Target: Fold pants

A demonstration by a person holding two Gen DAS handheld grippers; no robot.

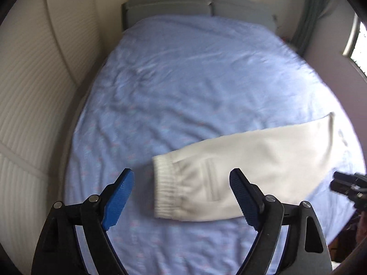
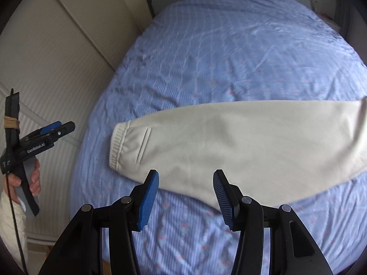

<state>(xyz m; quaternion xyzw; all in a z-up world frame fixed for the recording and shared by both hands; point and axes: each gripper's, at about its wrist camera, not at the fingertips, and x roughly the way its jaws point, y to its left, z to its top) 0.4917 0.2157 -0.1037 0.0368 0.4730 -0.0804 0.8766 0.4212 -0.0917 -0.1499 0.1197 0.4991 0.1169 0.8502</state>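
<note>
We've got the left gripper (image 1: 182, 176) up and tilted downward, its blue pads spread wide with nothing pinched between them. In the right wrist view we see our left hand (image 2: 32, 181) wrapped round that gripper's grey handle, a white sleeve (image 2: 11, 220) at the wrist. The right gripper (image 2: 185, 178) points down too, jaws partly apart, its fingertips (image 2: 152, 183) gripping nothing.
</note>
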